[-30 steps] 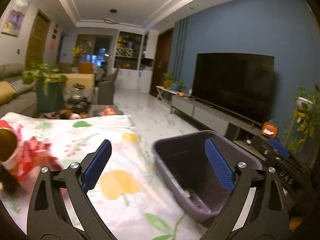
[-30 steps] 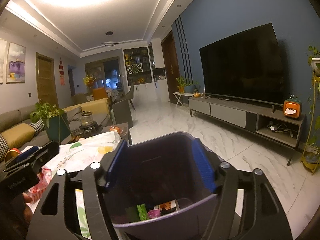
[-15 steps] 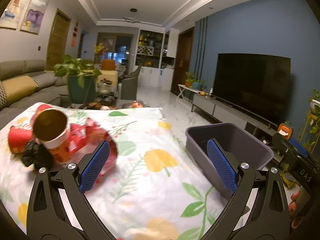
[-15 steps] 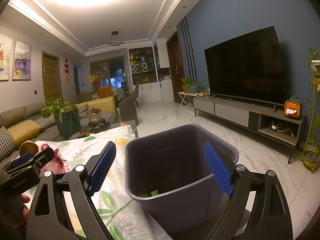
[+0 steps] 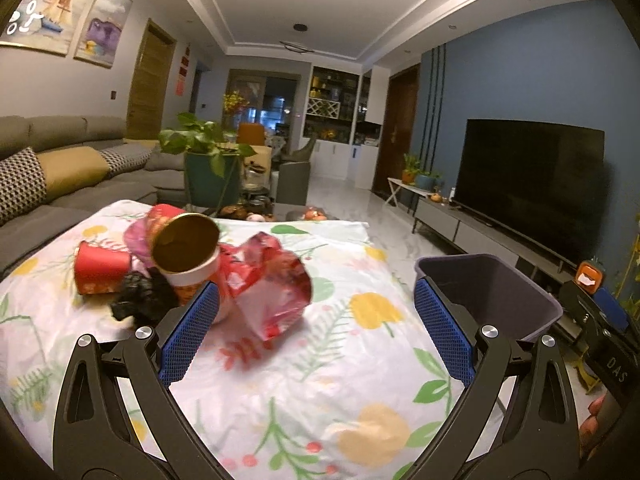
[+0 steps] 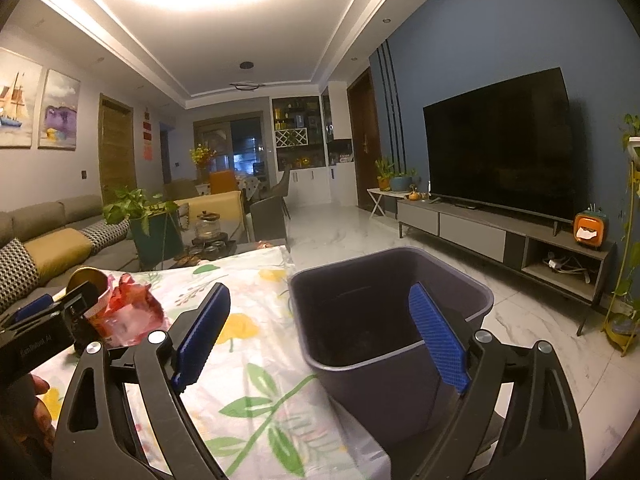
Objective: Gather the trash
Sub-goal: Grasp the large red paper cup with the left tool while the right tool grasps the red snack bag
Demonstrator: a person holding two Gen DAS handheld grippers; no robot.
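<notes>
left gripper (image 5: 316, 332), jaws spread and empty, faces the trash heap on the floral tablecloth (image 5: 340, 384): crumpled red wrapper (image 5: 272, 280), paper cup (image 5: 188, 252), red cup (image 5: 100, 268). wrapper likely light, soft, crushable; pinch a raised fold. right gripper (image 6: 320, 340), also spread, hangs near the grey bin (image 6: 384, 320) beside the table.

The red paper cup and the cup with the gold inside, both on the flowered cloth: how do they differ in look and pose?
The red paper cup is red all over its wall; the cup with the gold inside has a white band below its rim and a shiny gold lining. The red cup lies on its side, lower on the cloth; the gold-lined cup is tilted, mouth towards the left wrist camera, propped on the pile. Both are empty trash beside the black crumpled scrap.
</notes>
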